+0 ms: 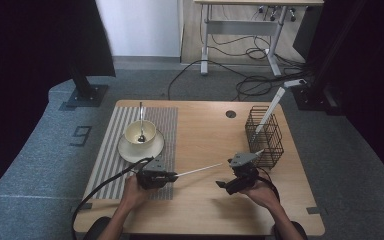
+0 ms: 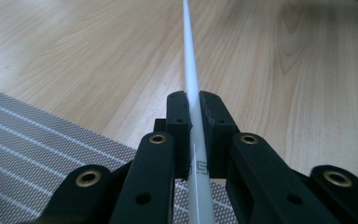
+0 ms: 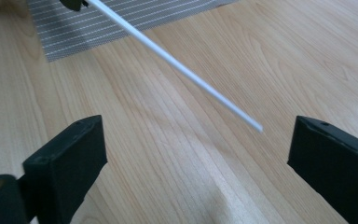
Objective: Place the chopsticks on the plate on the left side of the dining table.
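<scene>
Left gripper (image 1: pixel 172 175): near the worktop's front edge, left of centre, over the front right corner of the striped mat (image 1: pixel 111 150); jaws clamped tight on the butt end of a thin white rod (image 1: pixel 200 170).
Grip detail: in the left gripper view the rod (image 2: pixel 192 88) runs straight out between the two black pads, which press on it from both sides.
White rod: held clear above the wood, pointing across the middle of the worktop toward the right gripper; free tip ends just short of it.
Right gripper (image 1: pixel 226 184): front right of centre; jaws spread wide, nothing gripped.
Right gripper view: the rod's tip (image 3: pixel 256 126) hangs between the open jaws, nearer the right one, touching neither.
Wire basket (image 1: pixel 267 145): right side of the worktop, another white rod (image 1: pixel 270 107) leaning out of it.
Cup and saucer (image 1: pixel 141 140): on the mat, left side, a spoon (image 1: pixel 141 122) standing in the cup.
</scene>
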`<action>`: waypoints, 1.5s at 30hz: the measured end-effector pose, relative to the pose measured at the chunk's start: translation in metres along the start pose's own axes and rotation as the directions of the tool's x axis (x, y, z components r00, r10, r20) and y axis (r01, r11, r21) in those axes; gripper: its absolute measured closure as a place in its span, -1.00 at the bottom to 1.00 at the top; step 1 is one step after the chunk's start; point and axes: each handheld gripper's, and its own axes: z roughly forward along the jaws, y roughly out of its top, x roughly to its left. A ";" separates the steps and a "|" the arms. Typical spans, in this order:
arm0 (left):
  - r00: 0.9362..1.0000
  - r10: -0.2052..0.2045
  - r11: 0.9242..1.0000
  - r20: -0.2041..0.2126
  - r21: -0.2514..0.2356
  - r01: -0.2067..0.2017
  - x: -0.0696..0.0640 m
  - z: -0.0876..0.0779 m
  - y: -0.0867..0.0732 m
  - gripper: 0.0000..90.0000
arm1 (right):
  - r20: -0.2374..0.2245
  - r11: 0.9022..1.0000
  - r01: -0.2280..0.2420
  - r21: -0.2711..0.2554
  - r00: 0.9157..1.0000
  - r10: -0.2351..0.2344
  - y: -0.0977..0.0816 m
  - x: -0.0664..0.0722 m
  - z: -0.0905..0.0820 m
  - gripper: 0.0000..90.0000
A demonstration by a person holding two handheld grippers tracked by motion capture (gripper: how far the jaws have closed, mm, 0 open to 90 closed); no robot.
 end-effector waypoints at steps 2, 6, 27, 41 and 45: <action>1.000 -0.012 1.000 -0.016 -0.007 0.011 0.001 -0.002 -0.001 0.84 | 0.008 1.000 -0.009 -0.009 1.000 0.009 -0.002 0.000 -0.001 -0.98; 0.998 -0.048 0.998 -0.041 -0.033 0.046 0.005 -0.008 -0.005 0.85 | 0.011 0.999 -0.029 -0.025 0.999 0.030 -0.008 0.002 -0.002 -0.98; 0.953 -0.244 0.968 -0.179 -0.109 0.227 0.036 -0.040 -0.037 0.85 | 0.037 0.994 -0.106 0.024 0.994 0.106 -0.051 -0.001 -0.002 -0.86; 0.914 -0.314 0.948 -0.258 -0.138 0.287 0.052 -0.061 -0.061 0.85 | 0.073 0.987 -0.129 0.097 0.990 0.123 -0.067 -0.003 0.004 -0.94; 0.904 -0.331 0.943 -0.271 -0.131 0.306 0.056 -0.063 -0.065 0.84 | 0.072 0.985 -0.129 0.113 0.990 0.122 -0.070 -0.002 0.006 -0.96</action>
